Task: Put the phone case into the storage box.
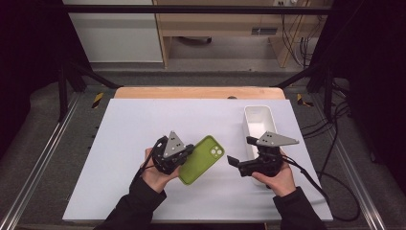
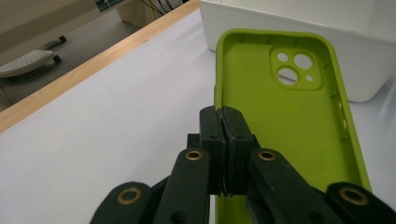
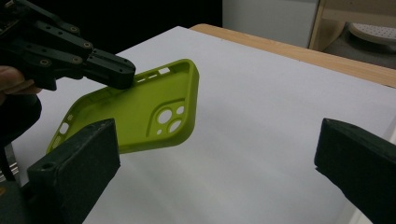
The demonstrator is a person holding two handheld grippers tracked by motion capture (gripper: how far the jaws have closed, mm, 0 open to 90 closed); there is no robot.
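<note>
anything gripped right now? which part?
Left gripper pinches the green phone case by one long side edge. Right gripper is open, holding nothing.

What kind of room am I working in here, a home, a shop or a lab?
Most likely a lab or recording workspace, not a home. The white table stands inside a black metal frame, loose cables hang by plain wooden furniture behind, and yellow-black hazard tape marks the floor.

left gripper [image 1: 188,152] clamps green phone case [image 1: 203,159] — right gripper [image 1: 232,161] apart.
</note>
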